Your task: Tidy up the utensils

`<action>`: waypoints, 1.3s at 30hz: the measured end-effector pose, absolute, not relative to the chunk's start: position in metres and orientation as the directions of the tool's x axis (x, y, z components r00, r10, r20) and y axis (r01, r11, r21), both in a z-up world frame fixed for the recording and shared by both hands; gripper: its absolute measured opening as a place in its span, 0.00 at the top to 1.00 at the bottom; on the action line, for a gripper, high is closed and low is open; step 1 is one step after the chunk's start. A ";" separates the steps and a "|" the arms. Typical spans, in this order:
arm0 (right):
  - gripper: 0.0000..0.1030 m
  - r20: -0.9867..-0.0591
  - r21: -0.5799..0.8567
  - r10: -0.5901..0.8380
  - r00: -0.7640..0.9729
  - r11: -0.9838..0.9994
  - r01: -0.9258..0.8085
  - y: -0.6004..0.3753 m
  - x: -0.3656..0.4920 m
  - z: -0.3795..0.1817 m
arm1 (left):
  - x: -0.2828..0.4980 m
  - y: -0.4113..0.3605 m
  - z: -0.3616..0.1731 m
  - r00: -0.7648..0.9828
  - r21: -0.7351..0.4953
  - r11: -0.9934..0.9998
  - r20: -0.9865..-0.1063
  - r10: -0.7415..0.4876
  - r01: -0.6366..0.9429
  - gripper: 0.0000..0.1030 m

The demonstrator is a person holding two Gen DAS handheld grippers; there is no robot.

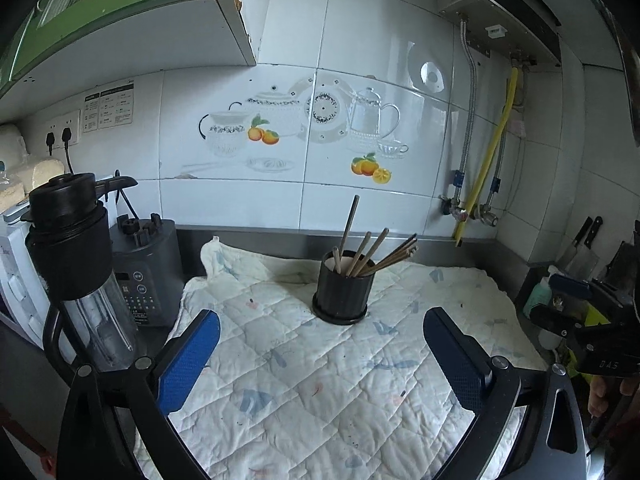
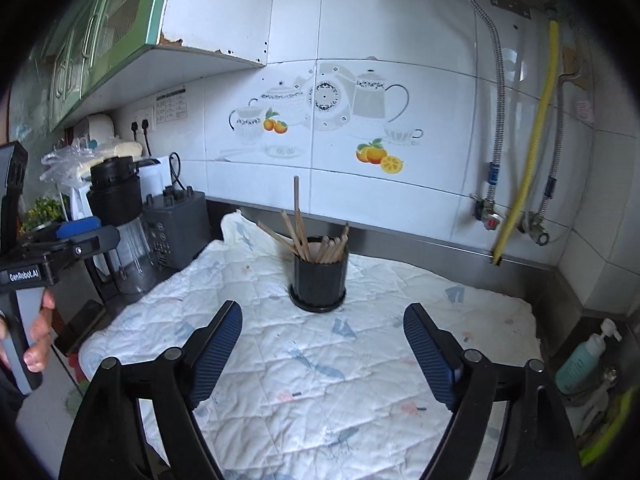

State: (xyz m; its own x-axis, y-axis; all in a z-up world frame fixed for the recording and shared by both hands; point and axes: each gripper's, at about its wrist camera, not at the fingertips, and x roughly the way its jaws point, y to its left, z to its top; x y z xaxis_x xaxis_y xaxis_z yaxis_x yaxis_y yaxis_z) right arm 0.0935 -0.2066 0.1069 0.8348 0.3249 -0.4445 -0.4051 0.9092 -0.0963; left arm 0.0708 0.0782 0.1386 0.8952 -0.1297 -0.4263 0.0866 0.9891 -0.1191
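Note:
A black ribbed holder stands upright on a white quilted cloth near the back wall. Several wooden chopsticks lean in it, fanned outward. My left gripper is open, its blue pads wide apart above the cloth and short of the holder, nothing between them. My right gripper is open too, with nothing between its pads, also in front of the holder. The right gripper's body shows at the right edge of the left wrist view; the left gripper's body is at the left of the right wrist view.
A blender jar and its grey base stand left of the cloth. Pipes and valves run down the tiled wall at the right. A pump bottle and knives sit at the far right.

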 end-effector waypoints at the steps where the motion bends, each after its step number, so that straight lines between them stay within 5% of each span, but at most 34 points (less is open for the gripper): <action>1: 0.09 -0.445 -0.101 0.311 0.840 0.914 -0.393 -0.207 0.089 0.104 | 0.067 0.077 0.136 0.895 -0.109 0.991 -0.430 -0.121 0.082 0.00; 24: 0.08 -0.499 -0.091 0.184 0.847 0.961 -0.263 -0.220 0.053 0.064 | 0.038 0.040 0.096 0.872 0.058 0.998 -0.487 0.038 -0.011 0.00; 39: 0.07 -0.515 -0.046 0.179 0.839 0.971 -0.235 -0.228 0.054 0.061 | 0.035 0.051 0.088 0.872 0.031 0.999 -0.487 0.047 -0.037 0.00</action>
